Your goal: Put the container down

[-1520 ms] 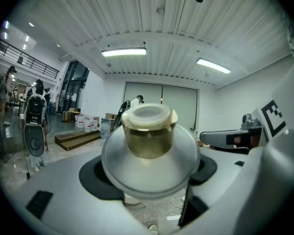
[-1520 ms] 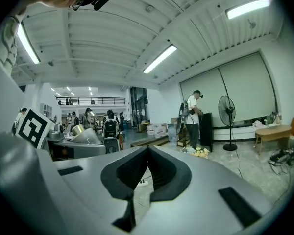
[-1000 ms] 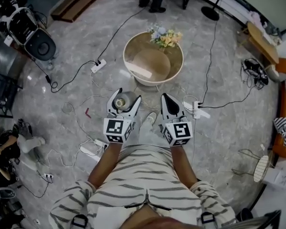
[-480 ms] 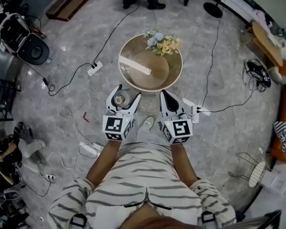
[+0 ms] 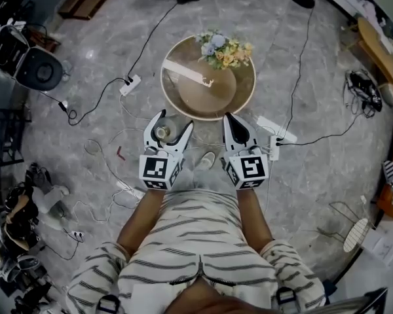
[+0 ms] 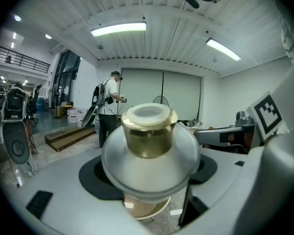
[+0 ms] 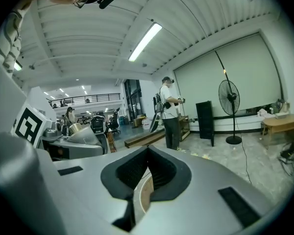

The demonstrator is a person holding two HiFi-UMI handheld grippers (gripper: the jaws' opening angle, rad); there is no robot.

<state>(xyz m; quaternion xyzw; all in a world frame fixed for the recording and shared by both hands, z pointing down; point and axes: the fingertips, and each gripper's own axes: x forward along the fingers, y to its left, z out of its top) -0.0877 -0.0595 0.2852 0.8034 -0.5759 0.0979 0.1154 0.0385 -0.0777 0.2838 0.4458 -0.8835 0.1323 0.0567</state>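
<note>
The left gripper's (image 5: 174, 120) jaws are clamped on the container (image 6: 149, 151), just short of the round table (image 5: 243, 100) at 12 o'clock. The right gripper's (image 5: 230, 118) jaws are together, empty. Best to carry it over bare tabletop, clear of the flowers (image 5: 224, 50) at 1 o'clock, lower it upright, then release. The container's base is hidden.

— We see a round table (image 5: 183, 102) on the grey marble floor (image 5: 321, 182), with a bunch of flowers (image 5: 224, 50) at its far edge.
— We also see a white strip (image 5: 183, 74) lying on it, a power strip (image 5: 129, 84) with cables to its left, and a standing fan (image 7: 230, 98) by the far wall.
</note>
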